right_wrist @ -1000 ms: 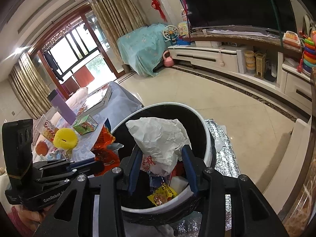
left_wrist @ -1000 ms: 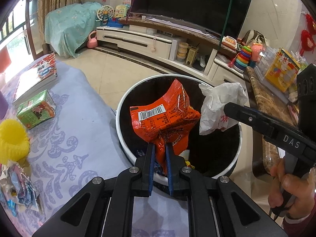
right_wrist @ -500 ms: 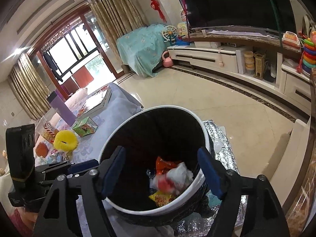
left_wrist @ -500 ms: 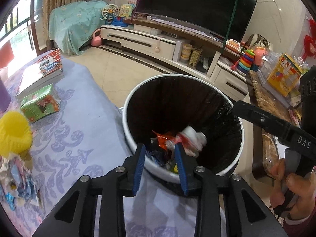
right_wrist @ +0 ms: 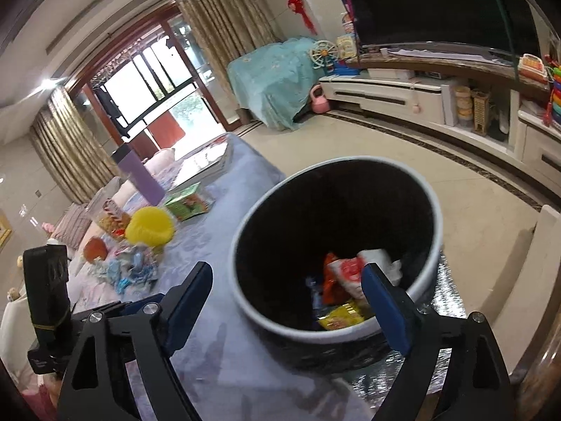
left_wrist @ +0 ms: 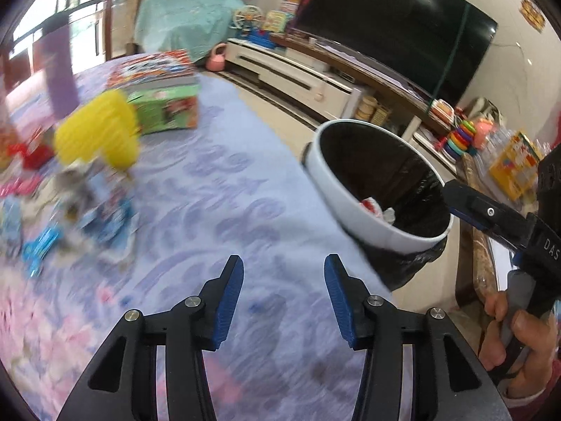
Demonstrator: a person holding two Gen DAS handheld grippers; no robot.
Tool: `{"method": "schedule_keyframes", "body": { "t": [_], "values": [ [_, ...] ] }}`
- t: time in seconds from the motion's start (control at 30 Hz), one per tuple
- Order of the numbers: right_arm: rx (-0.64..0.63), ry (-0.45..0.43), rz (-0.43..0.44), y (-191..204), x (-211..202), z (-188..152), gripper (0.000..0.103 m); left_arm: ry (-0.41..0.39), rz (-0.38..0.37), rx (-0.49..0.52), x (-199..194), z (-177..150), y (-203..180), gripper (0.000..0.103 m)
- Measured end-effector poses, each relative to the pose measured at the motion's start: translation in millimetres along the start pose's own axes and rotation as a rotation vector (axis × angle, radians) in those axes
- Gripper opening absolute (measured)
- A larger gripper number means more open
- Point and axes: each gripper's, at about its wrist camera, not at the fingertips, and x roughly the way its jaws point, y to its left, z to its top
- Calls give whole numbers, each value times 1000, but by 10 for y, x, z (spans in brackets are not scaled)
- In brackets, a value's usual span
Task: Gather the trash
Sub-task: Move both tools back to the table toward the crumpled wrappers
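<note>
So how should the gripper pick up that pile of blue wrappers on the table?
Pinch a raised crinkled edge of the blue wrappers, coming down from above with the left gripper, whose jaws are opening and empty. The wrappers look thin and crumpled, lying flat on the cloth-covered table, so a side approach would likely just push them along.

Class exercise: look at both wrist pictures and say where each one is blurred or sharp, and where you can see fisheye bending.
Left wrist view: the wrapper pile and yellow cup are smeared by motion, the blue fingers sharp. Right wrist view: mostly crisp, though the bin rim is slightly soft; the TV stand bows in a curve, and dark corners frame both pictures.
</note>
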Motion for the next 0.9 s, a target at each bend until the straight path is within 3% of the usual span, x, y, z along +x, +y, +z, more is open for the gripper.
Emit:
{"method": "schedule_keyframes", "body": {
  "t": [0.6, 0.9],
  "values": [
    [-92, 88, 136, 931, 312, -345, 89, -67, 124, -152, -920, -666, 752, 51],
    [-133, 139, 197, 1355, 556, -549, 89, -79, 170, -272, -1154, -841, 1211, 53]
  ]
}}
